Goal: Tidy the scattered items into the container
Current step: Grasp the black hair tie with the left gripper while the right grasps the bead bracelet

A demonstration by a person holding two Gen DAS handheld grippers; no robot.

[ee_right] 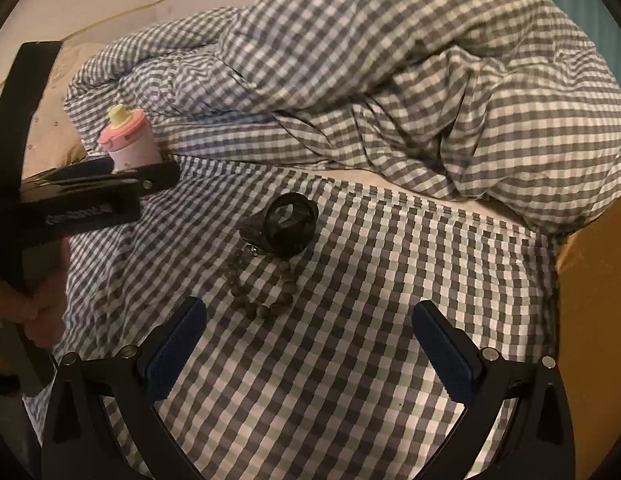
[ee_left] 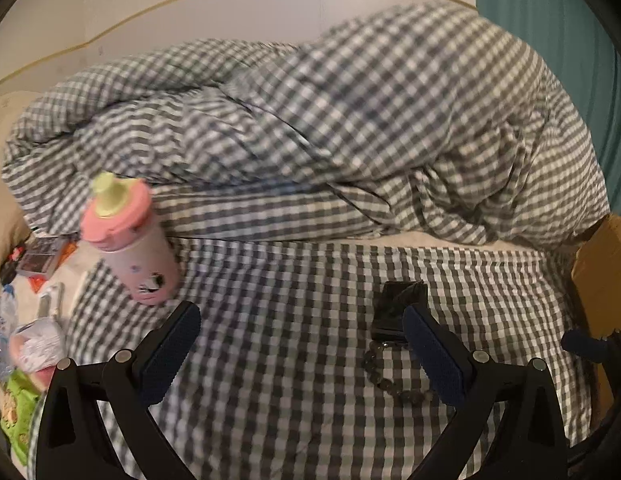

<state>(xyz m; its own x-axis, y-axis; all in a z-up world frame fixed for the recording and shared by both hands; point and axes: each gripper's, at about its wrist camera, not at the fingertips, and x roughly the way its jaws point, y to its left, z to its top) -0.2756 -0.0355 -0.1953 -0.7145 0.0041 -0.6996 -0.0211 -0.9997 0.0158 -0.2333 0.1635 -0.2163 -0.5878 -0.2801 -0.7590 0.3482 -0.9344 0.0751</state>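
A pink sippy bottle [ee_left: 126, 240] with a pale green spout leans on the checked sheet, left of my left gripper [ee_left: 302, 316], which is open and holds nothing. A black pouch-like item [ee_left: 394, 308] and a dark bead bracelet [ee_left: 390, 376] lie by its right finger. In the right wrist view the black item [ee_right: 290, 224] and bracelet [ee_right: 262, 288] lie just ahead of my open, empty right gripper [ee_right: 308, 310]. The bottle [ee_right: 128, 140] stands far left behind the left gripper [ee_right: 150, 174]. A cardboard box [ee_right: 594, 300] [ee_left: 602, 272] sits at the bed's right edge.
A bunched gingham duvet [ee_left: 350, 120] fills the back of the bed. Clutter lies at far left: a clear water bottle [ee_left: 2, 320], a small card box [ee_left: 42, 260], a crumpled bag [ee_left: 38, 344], a green packet [ee_left: 14, 408]. A hand [ee_right: 42, 312] holds the left gripper.
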